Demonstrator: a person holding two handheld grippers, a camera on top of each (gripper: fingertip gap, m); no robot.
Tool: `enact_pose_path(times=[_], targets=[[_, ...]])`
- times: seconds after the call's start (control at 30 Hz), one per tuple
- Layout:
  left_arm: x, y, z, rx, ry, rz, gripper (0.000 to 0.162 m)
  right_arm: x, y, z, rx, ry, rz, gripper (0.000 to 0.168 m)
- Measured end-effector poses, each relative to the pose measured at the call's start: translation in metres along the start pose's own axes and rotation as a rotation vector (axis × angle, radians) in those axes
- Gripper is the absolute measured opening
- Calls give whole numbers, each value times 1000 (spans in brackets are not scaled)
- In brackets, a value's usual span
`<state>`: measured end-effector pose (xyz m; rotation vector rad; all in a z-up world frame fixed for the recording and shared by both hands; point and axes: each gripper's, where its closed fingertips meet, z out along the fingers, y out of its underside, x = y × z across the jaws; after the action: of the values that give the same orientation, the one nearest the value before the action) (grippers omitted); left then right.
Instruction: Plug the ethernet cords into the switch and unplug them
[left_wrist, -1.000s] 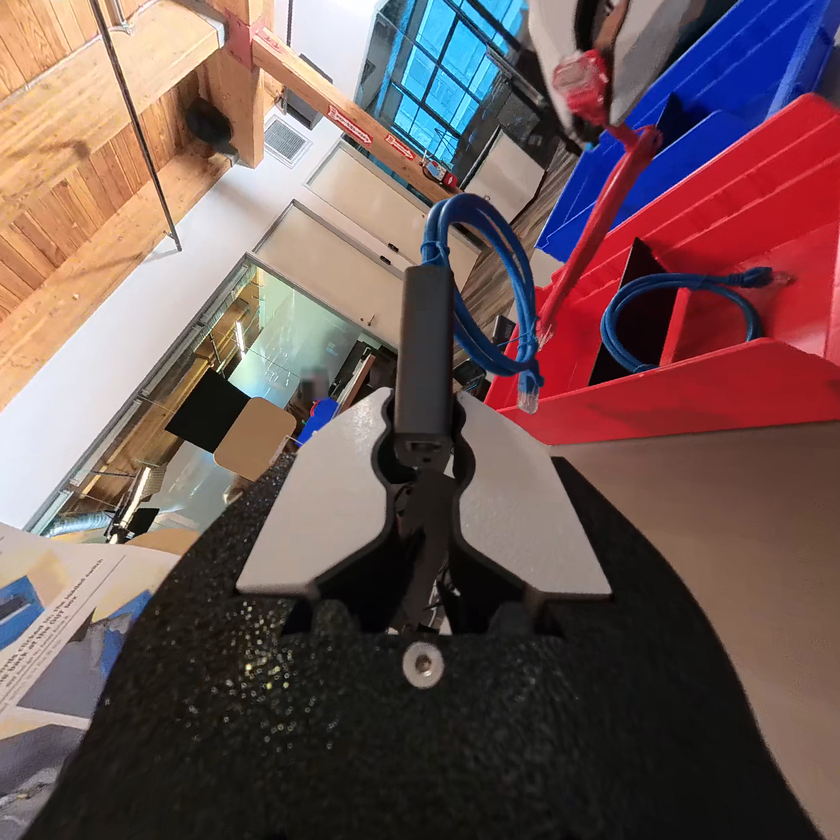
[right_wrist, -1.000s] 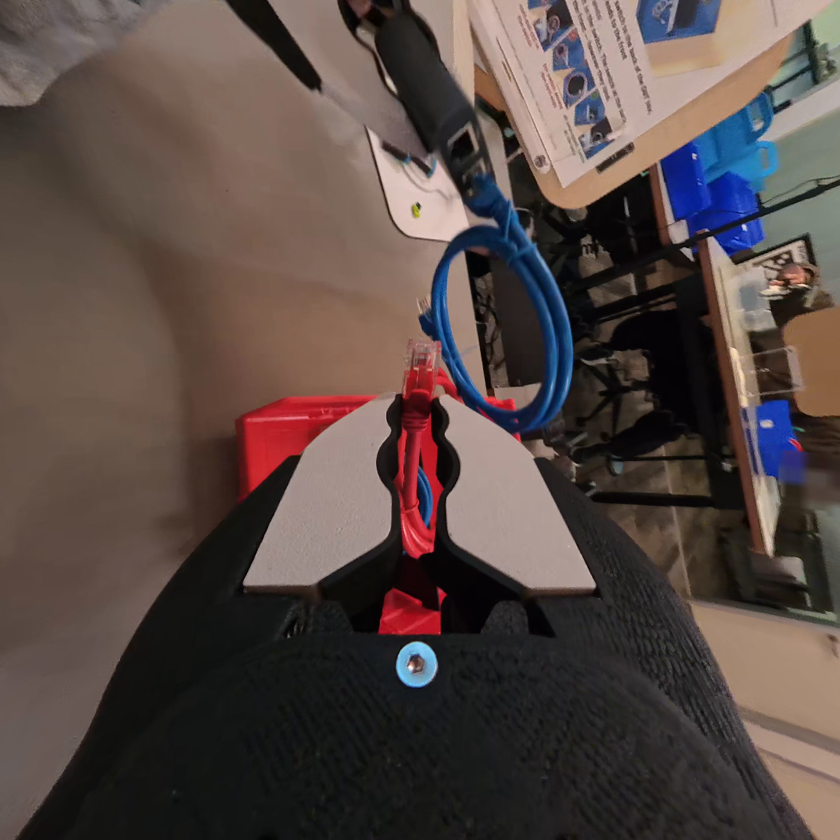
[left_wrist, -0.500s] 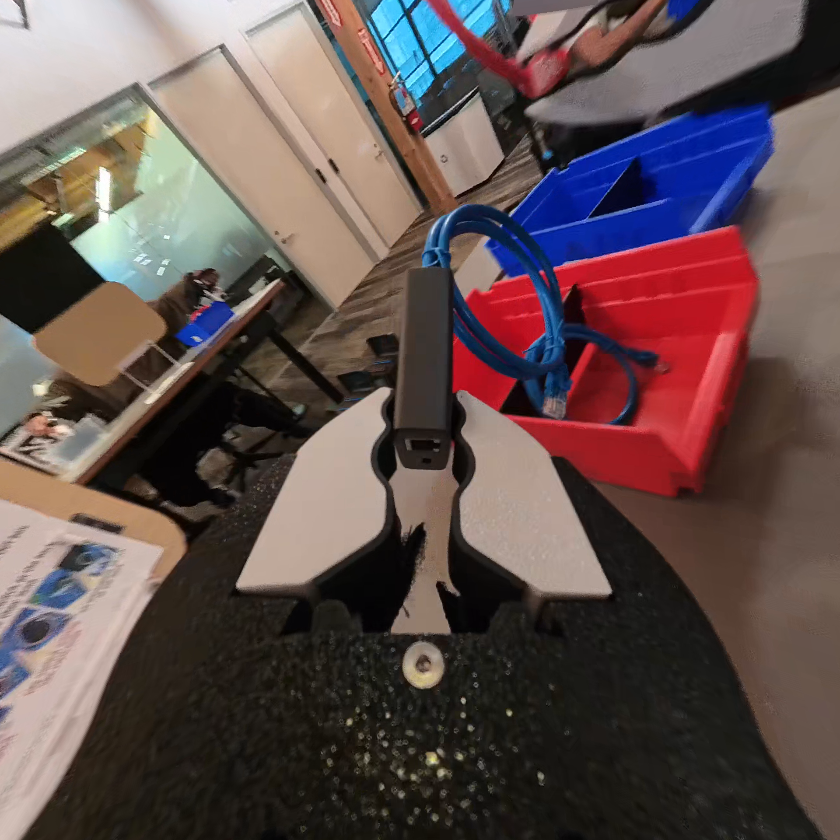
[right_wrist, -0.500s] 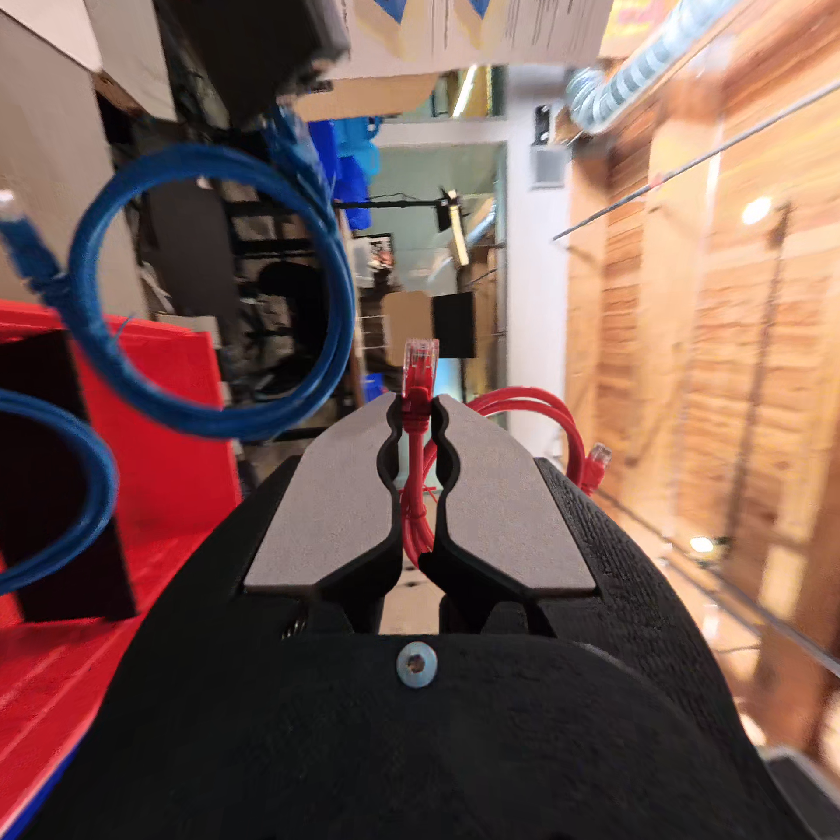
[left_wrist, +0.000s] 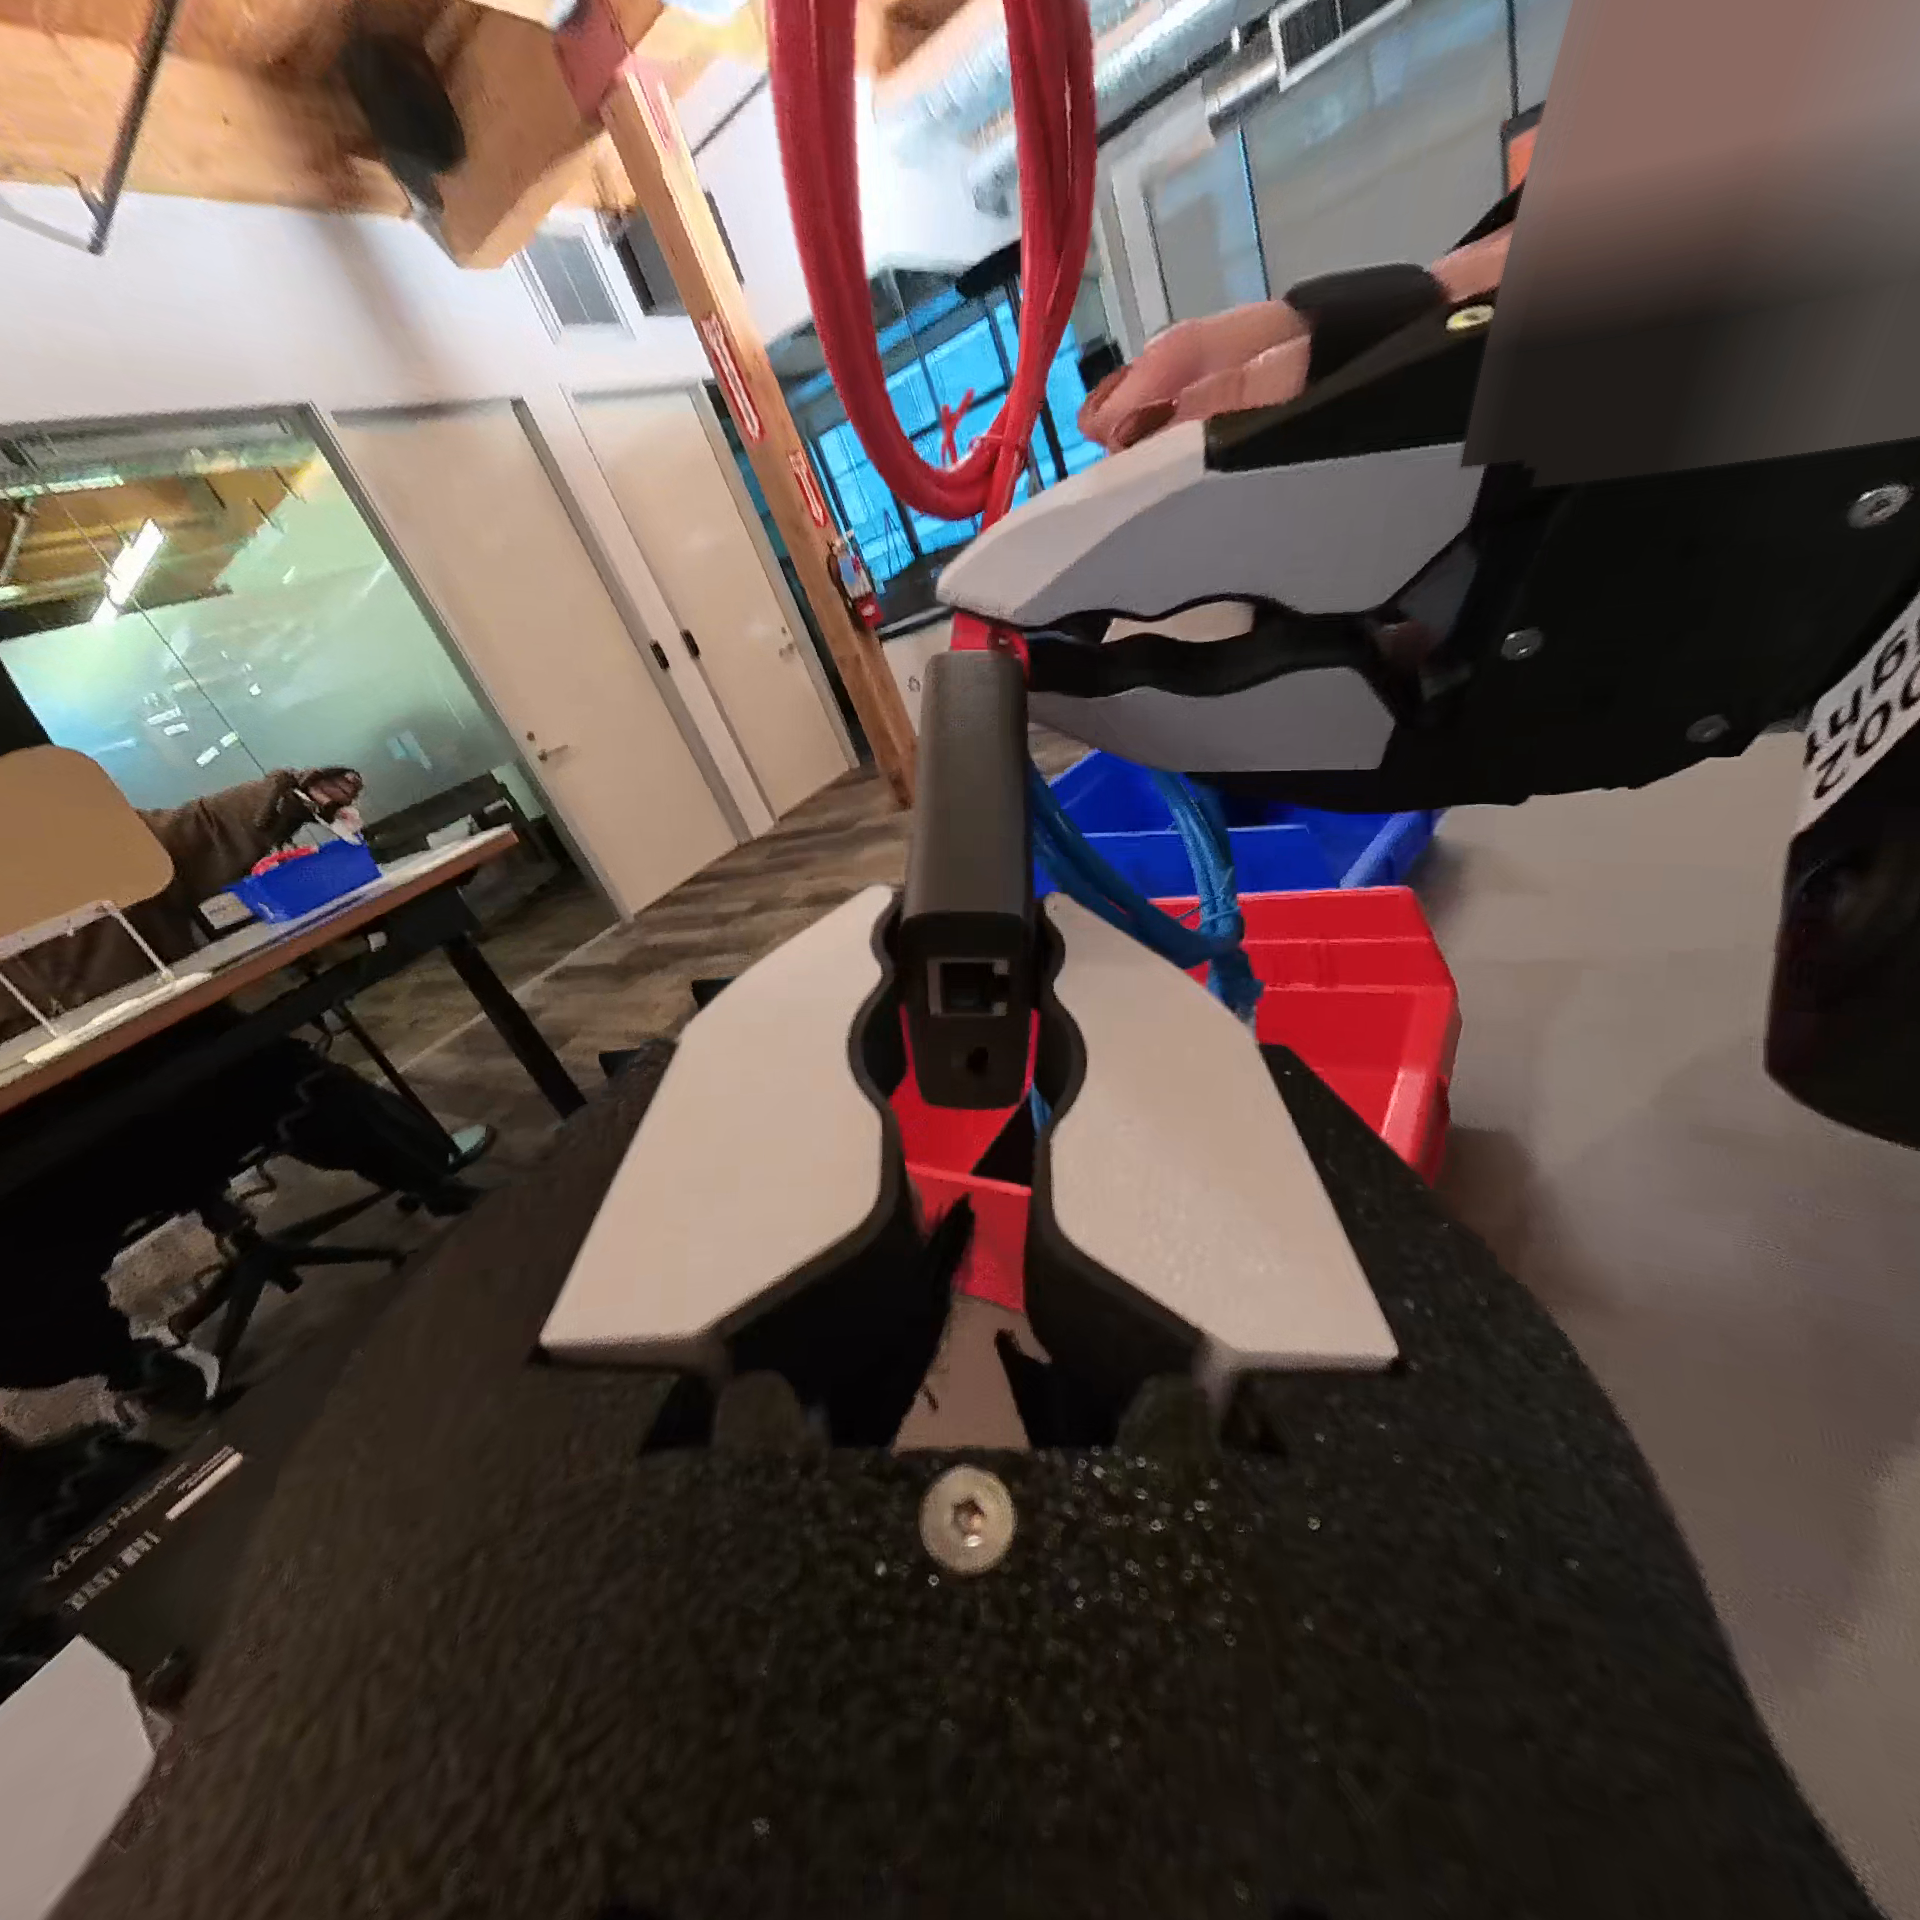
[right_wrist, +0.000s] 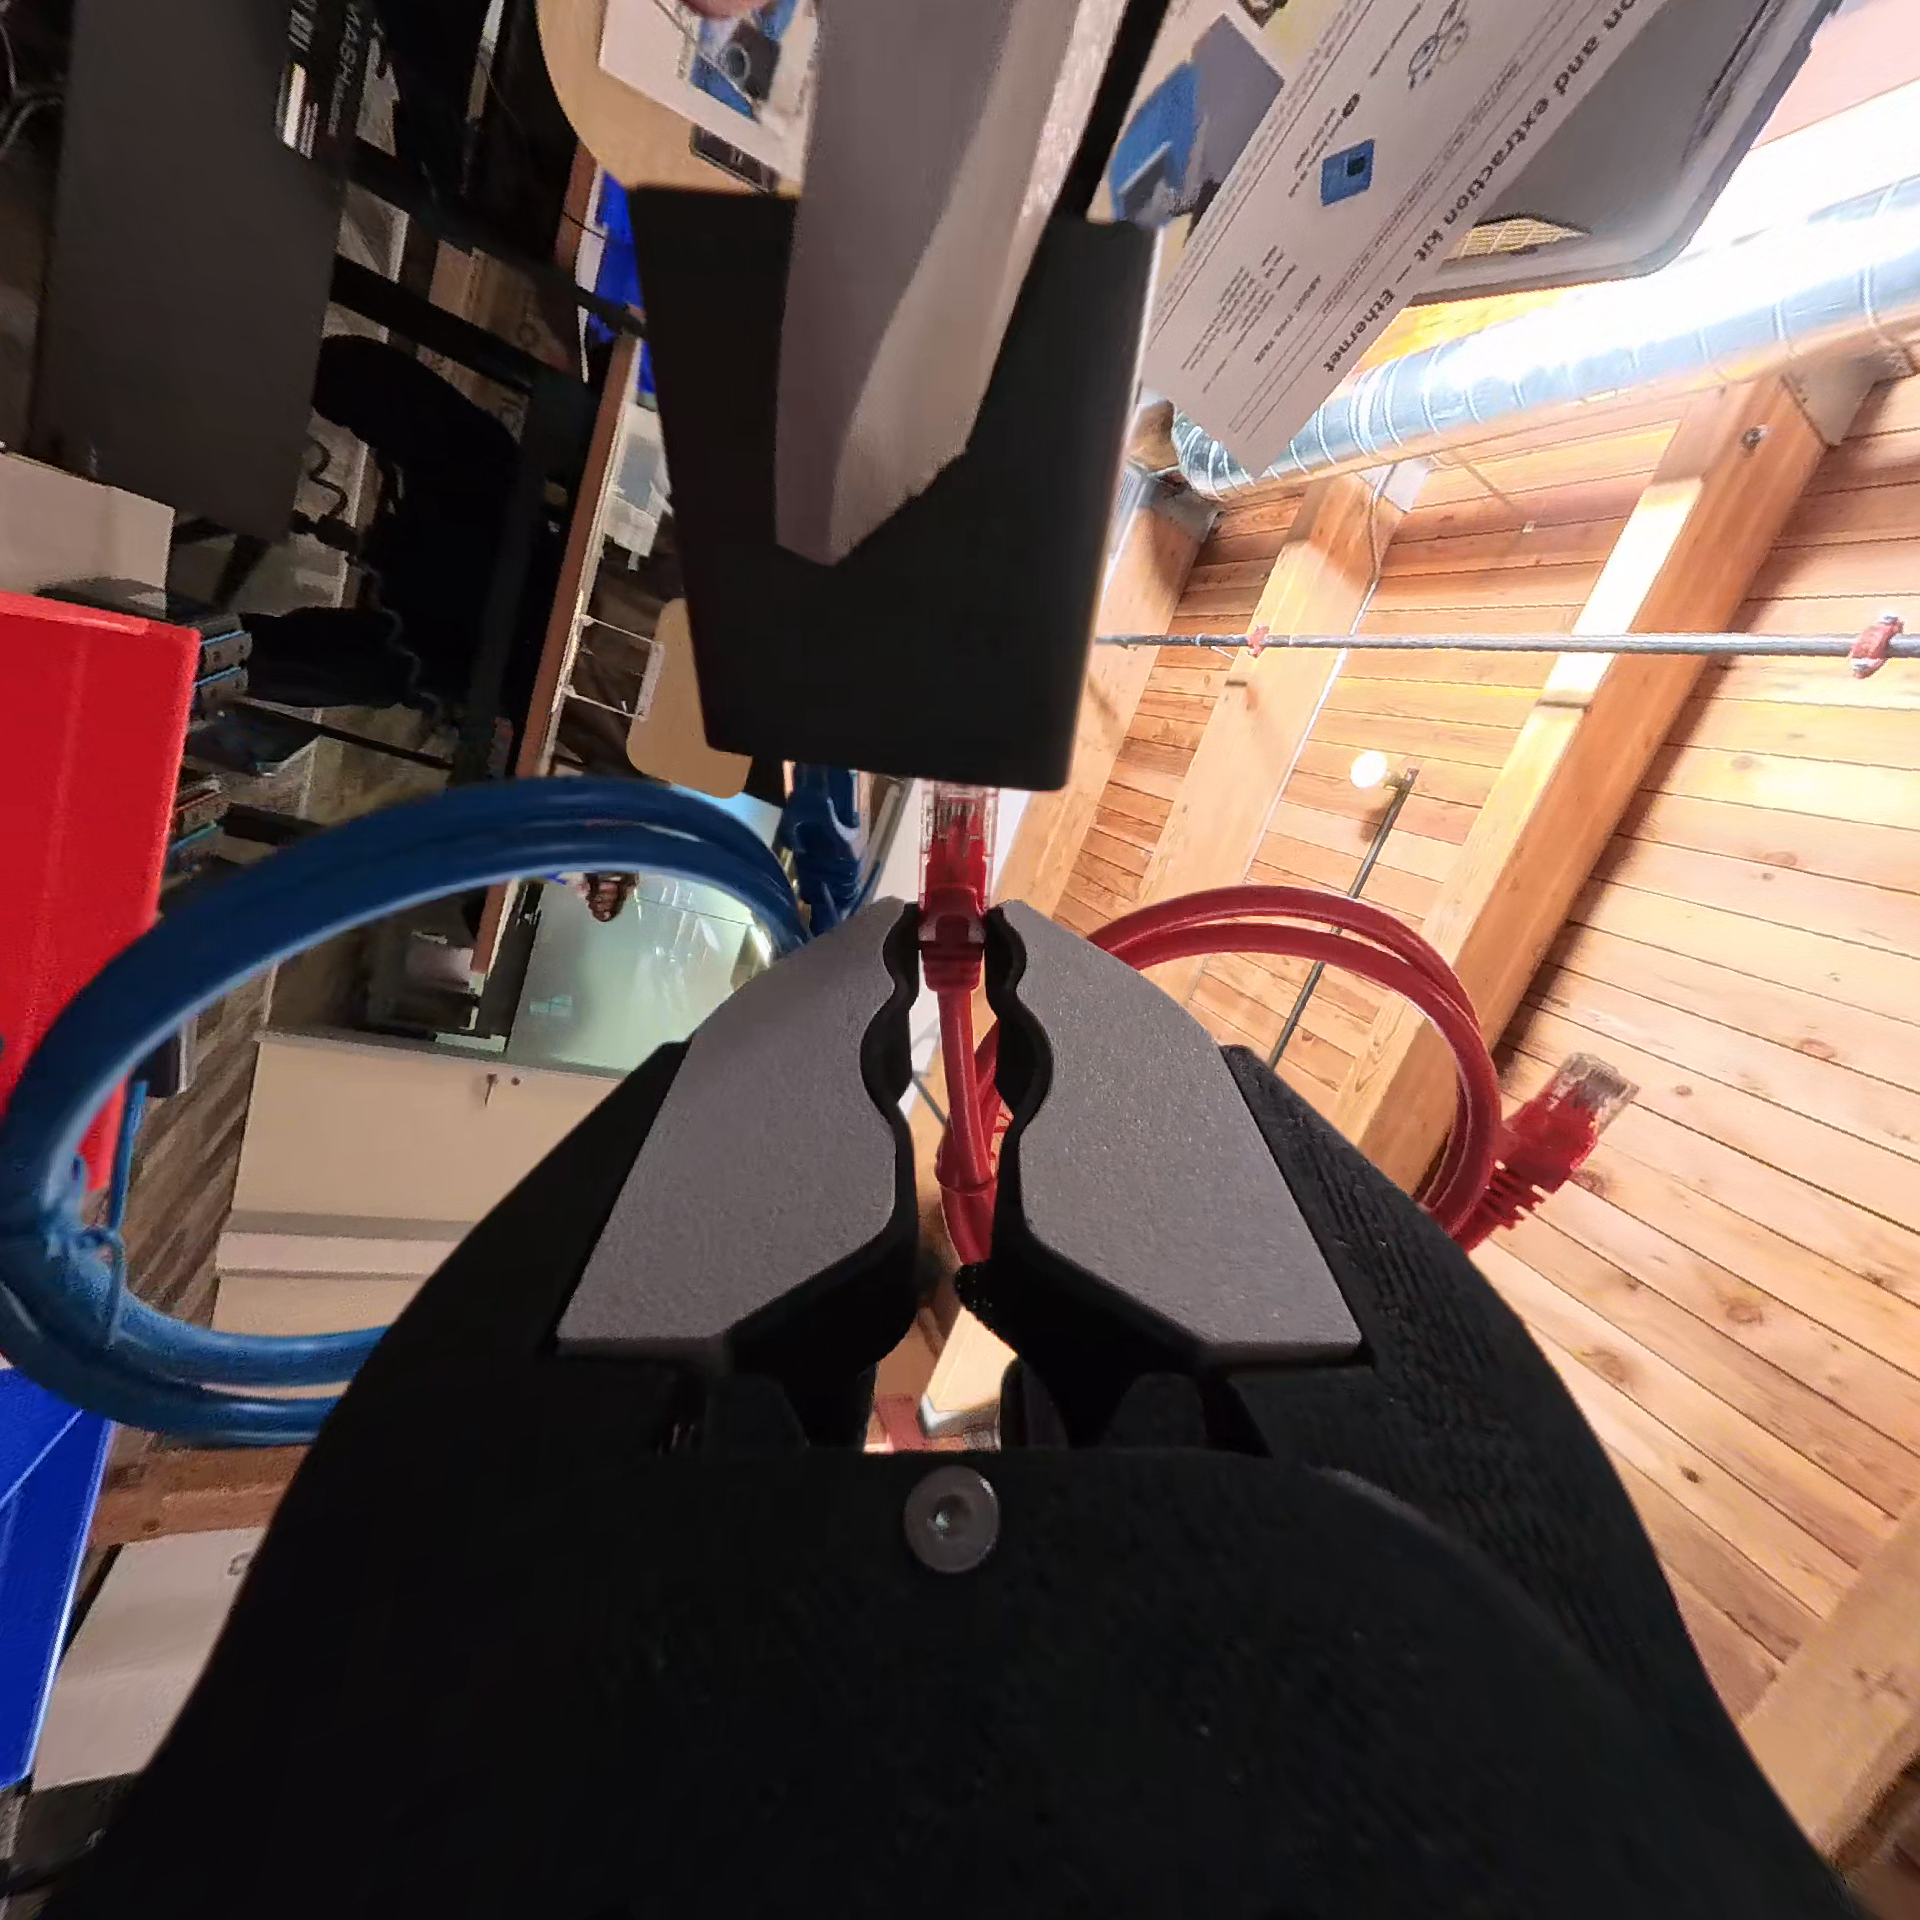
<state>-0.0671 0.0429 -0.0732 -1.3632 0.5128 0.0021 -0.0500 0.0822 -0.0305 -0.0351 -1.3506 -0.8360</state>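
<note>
Above the grey surface (left_wrist: 1621, 1143) and red bin (left_wrist: 1340, 997), our left gripper (left_wrist: 966, 997) clenched a black adapter (left_wrist: 966, 821), socket end outward, a blue cable (right_wrist: 312, 862) dangling from it. Our right gripper (right_wrist: 951, 925) pinched a red cable (right_wrist: 961, 997) behind its plug (right_wrist: 958, 821), presumably to steady it. Half a second earlier they were apart; now the plug met the adapter's end.

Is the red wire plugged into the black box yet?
Not yet. The blue cable hangs from the box, which the left tongs hold. The right tongs pinch the red cable, its plug at the box's far end. Pushing it in remains.
</note>
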Motion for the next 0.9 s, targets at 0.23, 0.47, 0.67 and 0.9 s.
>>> enact_pose_path(times=[0.23,0.47,0.67,0.9], targets=[[2,-15,-5,104,-45,75,20,14,-3,-4,17,44,-8,10],[4,-25,-10,180,-20,39,20,27,-4,-13,48,117,27,10],[4,-25,-11,206,35,-20,20,30,-7,-15,112,139,-20,10],[8,-23,-12,233,97,-24,20,30,-8,-21,180,131,-40,9]])
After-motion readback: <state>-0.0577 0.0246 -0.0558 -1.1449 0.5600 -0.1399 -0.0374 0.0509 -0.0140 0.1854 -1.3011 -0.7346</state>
